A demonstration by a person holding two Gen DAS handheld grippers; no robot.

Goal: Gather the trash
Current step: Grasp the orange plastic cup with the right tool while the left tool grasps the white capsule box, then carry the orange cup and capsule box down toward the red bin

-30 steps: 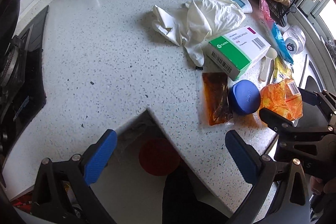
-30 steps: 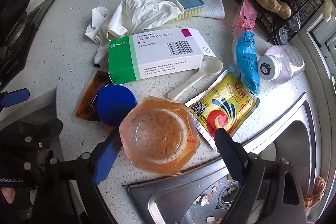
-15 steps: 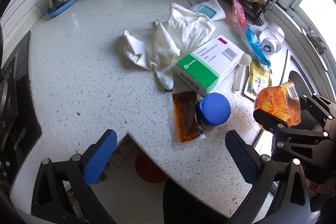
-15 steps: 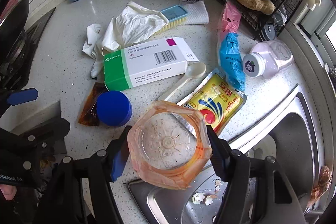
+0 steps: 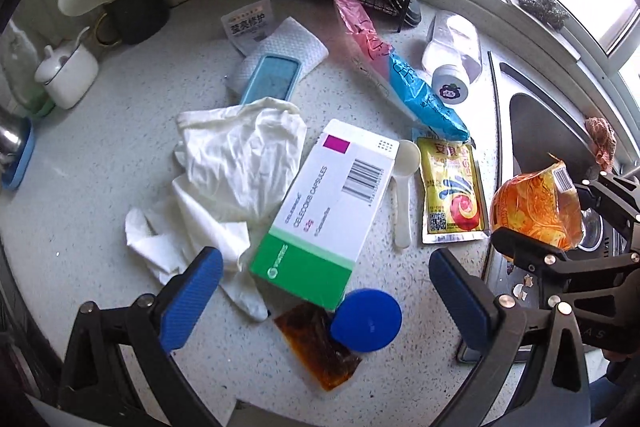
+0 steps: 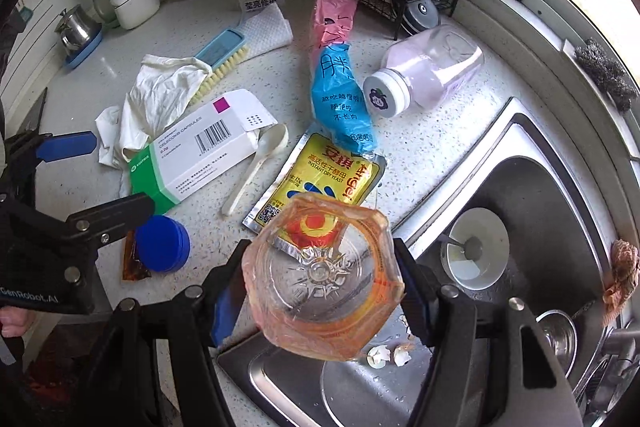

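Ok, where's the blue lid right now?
Blue lid lies on the counter between the open left gripper's fingers, touching the medicine box's green end and overlapping the brown sauce packet.

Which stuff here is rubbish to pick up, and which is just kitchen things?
Rubbish:
orange cup, held in right gripper
medicine box
yeast packet
sauce sachet
crumpled glove

Just kitchen things:
scrub brush
utensil holder
sink

I have the clear orange plastic cup clamped between my right tool's fingers, open mouth facing me; ahead lie the yellow yeast sachet, the medicine box and the crumpled white gloves.
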